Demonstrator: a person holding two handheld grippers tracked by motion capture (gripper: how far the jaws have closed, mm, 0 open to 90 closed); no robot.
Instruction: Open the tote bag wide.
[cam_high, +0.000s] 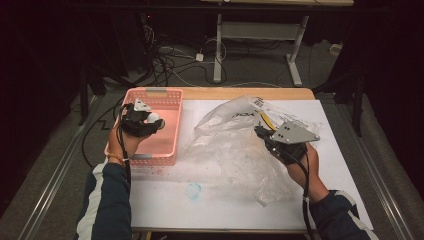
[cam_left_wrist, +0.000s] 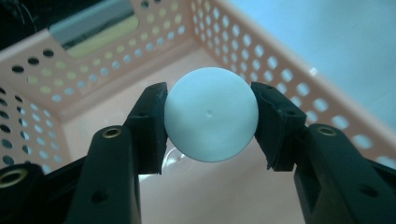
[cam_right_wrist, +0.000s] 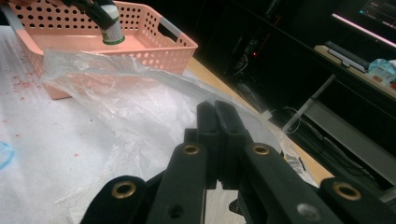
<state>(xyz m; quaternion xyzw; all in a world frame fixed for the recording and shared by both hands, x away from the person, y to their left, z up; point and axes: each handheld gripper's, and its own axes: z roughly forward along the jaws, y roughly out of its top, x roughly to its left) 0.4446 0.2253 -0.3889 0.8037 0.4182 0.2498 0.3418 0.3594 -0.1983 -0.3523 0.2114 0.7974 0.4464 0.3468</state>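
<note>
**Two grippers, one ball, one bag**

One pink perforated basket (cam_high: 170, 120) sits at the upper left of the high view, its floor bare under the left gripper (cam_left_wrist: 210, 121). That gripper's jaws are clamped on a white ball (cam_left_wrist: 211, 114), smooth and round with a tiny dimple, held above the basket floor. At centre right, the right gripper (cam_high: 263, 134) has its jaws pressed together on the edge of a crumpled clear plastic bag (cam_high: 235, 150) on the white table (cam_high: 165, 205).

The room lay dark around a brightly lit desk (cam_high: 240, 200); the high view was soft, and the near black claw blurred in both close views.
</note>
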